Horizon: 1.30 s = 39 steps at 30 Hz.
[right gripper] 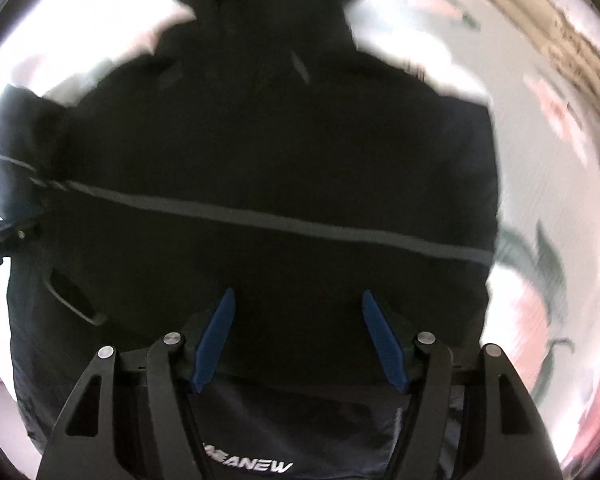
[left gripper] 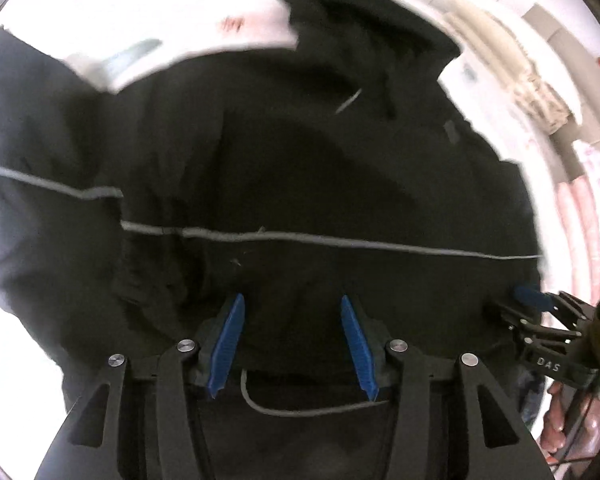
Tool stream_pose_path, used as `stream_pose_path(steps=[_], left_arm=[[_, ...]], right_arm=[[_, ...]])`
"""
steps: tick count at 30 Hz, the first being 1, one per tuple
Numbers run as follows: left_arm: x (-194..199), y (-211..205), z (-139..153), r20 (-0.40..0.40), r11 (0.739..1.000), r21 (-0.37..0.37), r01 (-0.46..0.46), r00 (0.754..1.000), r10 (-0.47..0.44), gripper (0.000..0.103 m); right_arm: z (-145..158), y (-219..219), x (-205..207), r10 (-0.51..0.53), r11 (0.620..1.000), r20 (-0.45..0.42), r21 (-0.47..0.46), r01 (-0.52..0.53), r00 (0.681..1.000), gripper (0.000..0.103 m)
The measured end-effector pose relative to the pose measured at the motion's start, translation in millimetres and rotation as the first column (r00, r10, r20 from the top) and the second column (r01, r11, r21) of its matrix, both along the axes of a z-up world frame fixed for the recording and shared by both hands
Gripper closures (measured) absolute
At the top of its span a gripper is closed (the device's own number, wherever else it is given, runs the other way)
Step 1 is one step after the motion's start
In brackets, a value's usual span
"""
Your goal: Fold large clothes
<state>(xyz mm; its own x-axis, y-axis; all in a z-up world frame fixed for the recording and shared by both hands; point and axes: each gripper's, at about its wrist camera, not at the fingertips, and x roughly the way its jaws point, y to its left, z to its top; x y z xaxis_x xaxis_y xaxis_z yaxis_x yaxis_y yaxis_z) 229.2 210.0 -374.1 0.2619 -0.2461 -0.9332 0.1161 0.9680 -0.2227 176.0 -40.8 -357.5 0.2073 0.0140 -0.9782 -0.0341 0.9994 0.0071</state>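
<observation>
A large black jacket [left gripper: 284,168] with a thin grey stripe across it lies spread on a white floral sheet; its collar points away from me. It fills the right wrist view too [right gripper: 260,152]. My left gripper [left gripper: 292,300] is open, its blue pads apart just above the jacket's near hem. My right gripper [right gripper: 296,294] is open too, over the hem near a white "ANEW" print. The right gripper also shows at the left view's right edge [left gripper: 540,312], at the jacket's side.
The white sheet with pink and green flower print [right gripper: 540,248] surrounds the jacket. A cream folded cloth [left gripper: 540,92] lies at the far right. A hand [left gripper: 556,424] holds the right gripper's handle.
</observation>
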Motion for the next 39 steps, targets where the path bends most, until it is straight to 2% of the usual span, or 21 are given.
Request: stream_pose_path(steps=[2, 6, 7, 12, 16, 21, 24, 25, 28, 30, 32, 33, 36, 39], left_arm=[[-1.8, -4.4, -13.2, -0.004, 1.000, 0.028, -0.013, 1.000, 0.013, 0.051], [-4.9, -11.7, -6.9, 0.003, 0.996, 0.083, -0.041, 0.999, 0.041, 0.051], [-7.7, -11.2, -2.1, 0.000, 0.995, 0.080, -0.053, 0.999, 0.053, 0.051], [-40.1, 16.9, 38.8, 0.036, 0.989, -0.028, -0.146, 0.988, 0.147, 0.050], [-64.8, 61.4, 59.2, 0.045, 0.969, -0.023, -0.245, 0.968, 0.246, 0.050], [-85.8, 132.3, 67.6, 0.060, 0.926, 0.016, -0.378, 0.925, 0.376, 0.050], [-86.1, 183.5, 75.2, 0.090, 0.882, -0.004, -0.471, 0.878, 0.469, 0.050], [-84.6, 208.6, 77.9, 0.103, 0.860, -0.024, -0.510, 0.854, 0.510, 0.050], [-74.2, 264.3, 81.5, 0.102, 0.812, -0.055, -0.582, 0.805, 0.584, 0.050], [-64.2, 303.9, 86.2, 0.107, 0.791, -0.096, -0.604, 0.784, 0.612, 0.050], [-50.2, 329.9, 88.8, 0.114, 0.786, -0.106, -0.610, 0.777, 0.619, 0.042], [-41.3, 345.3, 90.5, 0.118, 0.783, -0.107, -0.613, 0.774, 0.622, 0.041], [-4.5, 386.4, 92.6, 0.129, 0.790, -0.122, -0.600, 0.780, 0.612, 0.039], [30.8, 419.0, 85.6, 0.129, 0.793, -0.134, -0.594, 0.783, 0.608, 0.037]], right_arm=[[-11.7, -0.8, -4.7, -0.006, 1.000, -0.016, 0.004, 0.006, 1.000, 0.033], [-12.4, 1.0, -4.4, 0.018, 1.000, -0.004, -0.009, -0.018, 1.000, 0.031], [-12.6, 0.6, -5.0, 0.024, 1.000, -0.004, -0.008, -0.024, 1.000, 0.031], [-12.5, 0.3, -3.1, 0.059, 0.998, 0.003, 0.006, -0.059, 0.998, 0.028], [-12.3, 4.1, -4.4, 0.082, 0.997, 0.015, -0.016, -0.082, 0.997, 0.024], [-10.5, 5.7, -4.1, 0.065, 0.998, 0.009, -0.023, -0.064, 0.998, 0.021], [-10.1, 12.7, 0.4, 0.053, 0.998, -0.004, -0.045, -0.053, 0.999, 0.020], [-7.4, 14.6, 0.7, 0.047, 0.997, -0.011, -0.053, -0.047, 0.999, 0.020], [3.8, 22.6, 1.4, 0.017, 0.997, -0.027, -0.076, -0.019, 0.999, 0.020], [18.9, 38.9, -2.0, -0.010, 0.998, -0.015, -0.057, 0.009, 1.000, 0.020], [32.6, 69.5, -8.8, -0.009, 0.999, 0.007, -0.041, 0.010, 1.000, 0.020], [37.0, 81.9, -9.9, -0.004, 0.999, 0.015, -0.041, 0.005, 1.000, 0.020], [50.6, 140.9, -8.6, 0.019, 1.000, 0.054, -0.014, -0.019, 0.998, 0.020], [55.5, 198.2, -2.2, 0.041, 0.998, 0.068, 0.050, -0.044, 0.997, 0.020]])
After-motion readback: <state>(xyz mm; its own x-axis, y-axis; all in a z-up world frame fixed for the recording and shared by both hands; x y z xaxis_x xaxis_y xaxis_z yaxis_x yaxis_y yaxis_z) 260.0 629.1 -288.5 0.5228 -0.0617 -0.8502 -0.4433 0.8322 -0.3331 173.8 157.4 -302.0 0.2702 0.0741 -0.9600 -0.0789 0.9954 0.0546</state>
